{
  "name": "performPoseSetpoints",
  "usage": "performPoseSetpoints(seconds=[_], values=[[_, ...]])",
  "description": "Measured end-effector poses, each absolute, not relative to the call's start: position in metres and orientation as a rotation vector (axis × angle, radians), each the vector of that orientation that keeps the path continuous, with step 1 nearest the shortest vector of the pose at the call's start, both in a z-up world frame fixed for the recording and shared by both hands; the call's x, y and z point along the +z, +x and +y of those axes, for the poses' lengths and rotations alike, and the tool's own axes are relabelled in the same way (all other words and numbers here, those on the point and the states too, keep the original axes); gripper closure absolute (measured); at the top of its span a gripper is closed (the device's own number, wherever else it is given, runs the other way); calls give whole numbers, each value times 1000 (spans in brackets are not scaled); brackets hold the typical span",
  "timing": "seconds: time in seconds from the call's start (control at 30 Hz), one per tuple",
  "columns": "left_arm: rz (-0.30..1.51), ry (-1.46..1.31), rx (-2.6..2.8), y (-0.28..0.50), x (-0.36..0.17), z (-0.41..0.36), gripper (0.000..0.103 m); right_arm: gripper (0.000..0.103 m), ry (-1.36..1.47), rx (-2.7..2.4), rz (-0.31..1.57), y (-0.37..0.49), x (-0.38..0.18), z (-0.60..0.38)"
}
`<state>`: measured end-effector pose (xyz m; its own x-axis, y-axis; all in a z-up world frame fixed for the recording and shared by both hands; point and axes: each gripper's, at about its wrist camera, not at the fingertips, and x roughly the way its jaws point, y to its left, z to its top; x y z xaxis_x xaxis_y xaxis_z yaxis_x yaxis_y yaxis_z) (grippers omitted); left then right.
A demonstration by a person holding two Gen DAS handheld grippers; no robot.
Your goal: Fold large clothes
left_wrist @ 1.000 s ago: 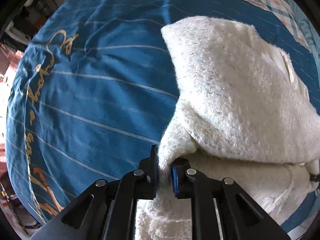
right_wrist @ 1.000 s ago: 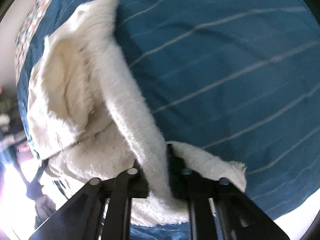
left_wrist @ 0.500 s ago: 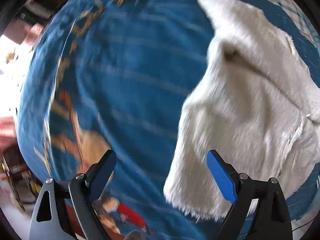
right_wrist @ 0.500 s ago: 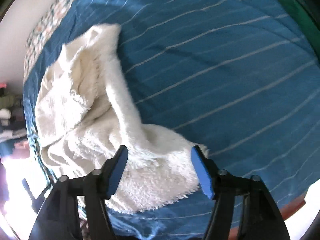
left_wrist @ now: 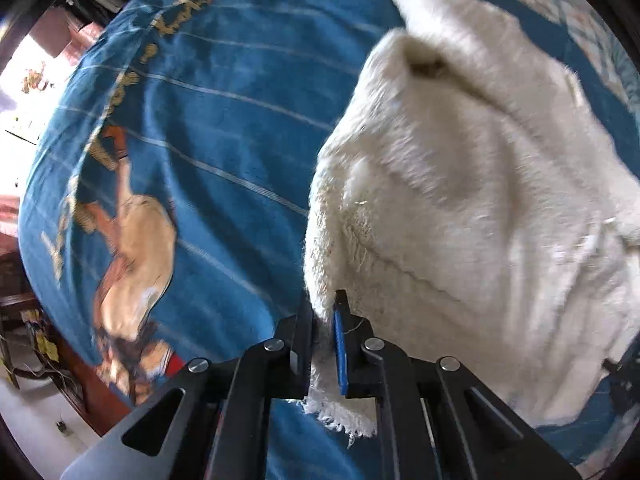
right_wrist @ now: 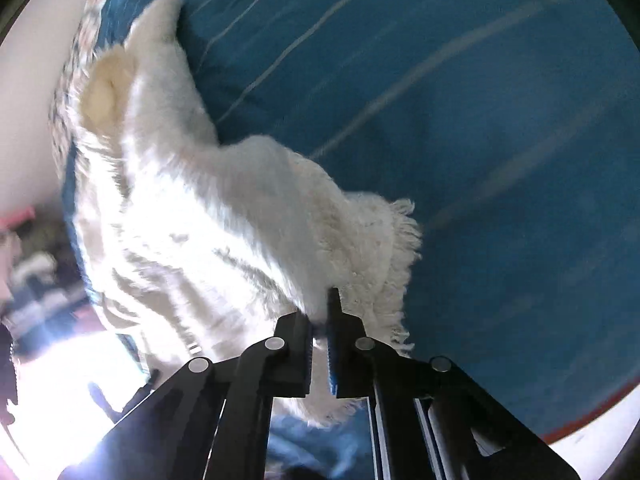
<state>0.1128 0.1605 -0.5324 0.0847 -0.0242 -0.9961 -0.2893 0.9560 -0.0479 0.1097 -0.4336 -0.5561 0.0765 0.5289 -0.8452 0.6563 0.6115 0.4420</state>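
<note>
On bedspread (left_wrist: 224, 128), near its edge: left gripper (left_wrist: 323, 344) and right gripper (right_wrist: 319, 344) just clamped on fleece (left_wrist: 460, 208) hem. Thin bite; may slip if lifted briskly.

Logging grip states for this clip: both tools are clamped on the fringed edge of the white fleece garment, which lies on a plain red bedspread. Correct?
Not quite. The bedspread is blue with pale stripes, as the left wrist view shows. The rest stands: left tool and right tool are each clamped on the white fleece garment.
</note>
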Motion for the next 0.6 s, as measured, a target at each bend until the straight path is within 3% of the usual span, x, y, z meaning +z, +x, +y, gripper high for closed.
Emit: performPoseSetpoints(seconds=[0.17, 0.3, 0.37, 0.4, 0.43, 0.5, 0.53, 0.6], values=[[1545, -299, 231, 98, -523, 179, 97, 98, 1226, -236, 1608, 65, -527, -453], [1612, -250, 252, 97, -548, 191, 91, 95, 1085, -209, 1751, 64, -557, -430], [1617, -223, 267, 103, -548, 188, 88, 68, 991, -197, 1806, 77, -560, -429], [1604, -179, 282, 108, -541, 184, 87, 61, 945, -200, 1809, 85, -553, -431], [1586, -153, 289, 106, -532, 174, 79, 53, 918, -196, 1794, 89, -544, -430], [1526, -103, 299, 111, -513, 160, 38, 45, 825, -181, 1717, 108, -512, -429], [1492, -88, 310, 117, -504, 154, 7, 44, 794, -175, 1683, 112, -502, -429], [1441, -87, 337, 122, -492, 145, 4, 43, 756, -103, 1598, 137, -476, -418]])
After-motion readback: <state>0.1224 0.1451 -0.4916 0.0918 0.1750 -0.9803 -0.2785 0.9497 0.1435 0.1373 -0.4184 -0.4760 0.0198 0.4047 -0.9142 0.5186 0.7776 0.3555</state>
